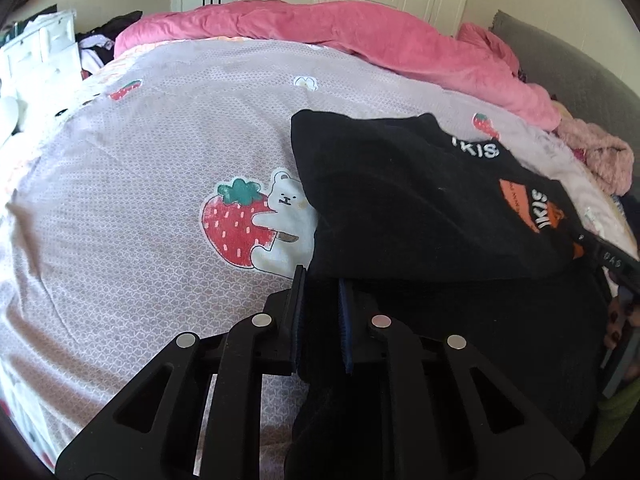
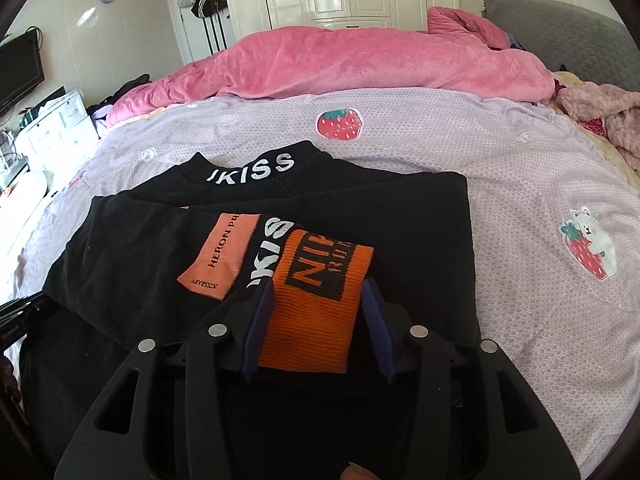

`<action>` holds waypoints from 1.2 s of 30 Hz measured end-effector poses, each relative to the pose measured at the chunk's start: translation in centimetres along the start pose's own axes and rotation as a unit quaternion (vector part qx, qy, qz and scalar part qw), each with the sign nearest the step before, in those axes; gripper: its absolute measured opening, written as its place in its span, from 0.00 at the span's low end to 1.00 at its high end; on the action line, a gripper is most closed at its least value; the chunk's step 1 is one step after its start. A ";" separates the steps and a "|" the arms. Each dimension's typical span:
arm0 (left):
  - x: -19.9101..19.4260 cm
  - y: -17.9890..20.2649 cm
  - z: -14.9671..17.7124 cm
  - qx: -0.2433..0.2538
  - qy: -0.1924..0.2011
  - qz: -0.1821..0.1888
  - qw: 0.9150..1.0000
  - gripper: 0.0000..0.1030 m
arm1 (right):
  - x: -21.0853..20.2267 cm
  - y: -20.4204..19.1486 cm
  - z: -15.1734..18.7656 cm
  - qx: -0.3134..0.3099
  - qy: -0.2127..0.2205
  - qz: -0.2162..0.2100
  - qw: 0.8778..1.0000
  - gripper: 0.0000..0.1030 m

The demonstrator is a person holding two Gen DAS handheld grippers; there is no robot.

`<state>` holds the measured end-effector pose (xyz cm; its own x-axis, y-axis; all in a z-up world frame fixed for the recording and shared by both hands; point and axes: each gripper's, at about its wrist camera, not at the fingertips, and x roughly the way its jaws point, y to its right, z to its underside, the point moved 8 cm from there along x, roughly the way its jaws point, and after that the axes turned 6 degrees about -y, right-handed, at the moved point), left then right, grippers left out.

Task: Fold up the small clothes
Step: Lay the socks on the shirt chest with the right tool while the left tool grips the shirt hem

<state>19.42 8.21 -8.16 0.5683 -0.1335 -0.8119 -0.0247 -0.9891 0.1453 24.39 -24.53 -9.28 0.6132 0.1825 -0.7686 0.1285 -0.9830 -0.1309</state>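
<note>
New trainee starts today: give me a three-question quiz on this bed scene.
1. True or false: the left gripper is shut on black cloth of the top.
2. What lies between the right gripper's fingers? A) pink blanket B) orange cuff C) nothing
3. Fill in: the white letters on the collar read ____.

Key: 1 true. 2 B, the orange cuff, jaws apart. 3 JKISS, first letter partly hidden.

Bed w/ strawberry-print sheet (image 2: 440,168) carries black top (image 2: 360,208), pink duvet (image 2: 360,64) behind.
</note>
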 end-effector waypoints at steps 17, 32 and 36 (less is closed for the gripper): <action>-1.7 5.4 -2.9 0.019 0.033 0.011 0.999 0.08 | -3.5 -1.5 -1.6 -0.043 0.053 -0.022 0.997 0.44; 2.8 5.3 -1.2 0.028 -0.012 -0.009 0.999 0.14 | -2.5 -4.0 -0.7 -0.075 0.041 -0.040 0.996 0.47; 2.8 5.1 -1.2 0.023 -0.012 -0.003 1.000 0.14 | -0.3 -3.1 0.2 -0.066 -0.007 -0.013 0.998 0.47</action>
<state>21.89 2.83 -8.97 0.5489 -0.1292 -0.8258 -0.0606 -0.9915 0.1149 23.64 -21.50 -8.81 0.5983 0.2062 -0.7743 0.2462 -0.9669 -0.0672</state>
